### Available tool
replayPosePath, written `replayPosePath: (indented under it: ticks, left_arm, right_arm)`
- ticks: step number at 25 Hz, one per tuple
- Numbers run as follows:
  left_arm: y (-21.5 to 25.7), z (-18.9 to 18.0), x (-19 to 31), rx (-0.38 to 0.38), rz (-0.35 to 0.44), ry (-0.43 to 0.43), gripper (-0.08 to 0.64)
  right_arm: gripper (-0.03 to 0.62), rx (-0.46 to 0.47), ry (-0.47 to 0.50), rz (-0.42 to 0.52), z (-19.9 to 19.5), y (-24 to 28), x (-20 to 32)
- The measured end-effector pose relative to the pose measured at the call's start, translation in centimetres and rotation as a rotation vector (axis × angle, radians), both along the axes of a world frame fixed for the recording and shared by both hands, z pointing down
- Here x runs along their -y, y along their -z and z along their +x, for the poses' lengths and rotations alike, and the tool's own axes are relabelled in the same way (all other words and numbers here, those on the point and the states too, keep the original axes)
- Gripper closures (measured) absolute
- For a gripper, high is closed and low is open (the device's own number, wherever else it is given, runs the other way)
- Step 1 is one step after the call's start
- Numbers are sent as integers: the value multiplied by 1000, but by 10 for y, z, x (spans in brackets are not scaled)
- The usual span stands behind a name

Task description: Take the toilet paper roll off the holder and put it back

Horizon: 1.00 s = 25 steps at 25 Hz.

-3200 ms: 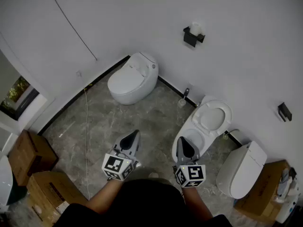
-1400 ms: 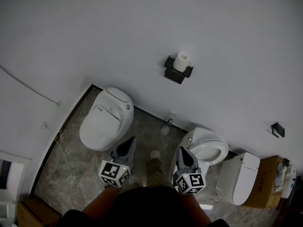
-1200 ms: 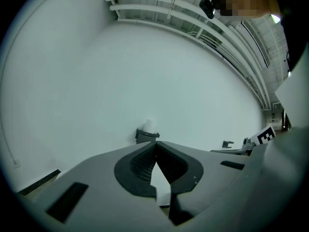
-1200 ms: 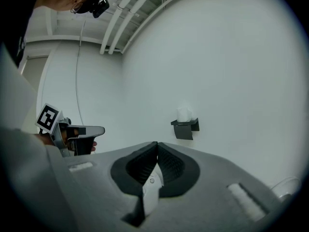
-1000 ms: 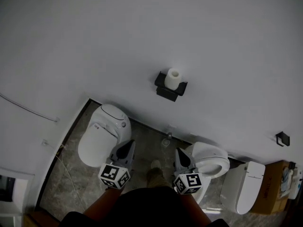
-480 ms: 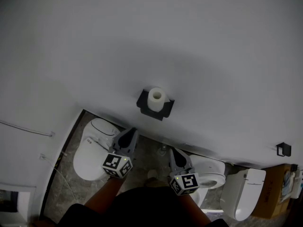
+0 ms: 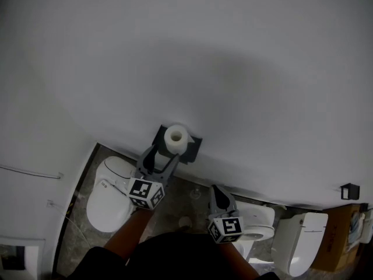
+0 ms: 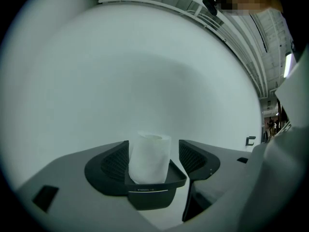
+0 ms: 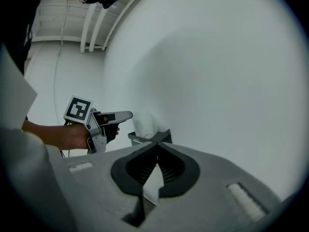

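**Roll upright in the holder, left jaws spread at its sides**

Paper first: the toilet paper roll [image 7: 176, 137] stands on end in the black holder [image 7: 193, 147], a shallow tray fixed to the white wall [image 7: 233, 51]. It is white and full, and its hollow core faces up. In the left gripper view the roll [image 8: 149, 158] rises from the holder's front lip [image 8: 150, 190], which bears a small line of print too small to read.

The left gripper [image 7: 164, 153] is raised on an outstretched forearm, its jaws wide apart with the roll showing between their tips. No view settles whether either pad touches the paper. The right gripper [image 7: 217, 191] hangs lower and nearer the body, well apart from the holder. Its jaws are pressed together with nothing between them [image 9: 157, 146].

Around the holder the wall is plain. Below it a toilet [image 7: 108, 194] sits to the left, another [image 7: 256, 223] to the right, with grey stone floor [image 7: 186, 197] between them. A small black fitting [image 7: 348, 190] hangs far to the right.
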<state>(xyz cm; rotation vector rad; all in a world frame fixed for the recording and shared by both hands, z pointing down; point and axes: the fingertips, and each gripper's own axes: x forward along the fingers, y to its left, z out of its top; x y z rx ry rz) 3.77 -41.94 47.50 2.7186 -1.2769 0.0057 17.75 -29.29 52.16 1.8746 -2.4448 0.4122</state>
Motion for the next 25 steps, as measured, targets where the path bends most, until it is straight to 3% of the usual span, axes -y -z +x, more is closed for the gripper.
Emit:
replayPosePath:
  ticks: [8,13,20,25]
  left_arm:
    - [-11,33,41,40,17,-4,184]
    - [-23,44,57,32,-26,-5,183]
    - [-25,45,60,44,-21,-1,190]
    - [-7,39,53,4,3,-23,196]
  right_arm:
    - [594,10,-55,-6,29,-8,18]
    - [594,18,-77,-14,41,-10,26]
    - [594,26,-70,-23,37,-16,24]
    - [594,16,-66,-15,28,-13,14]
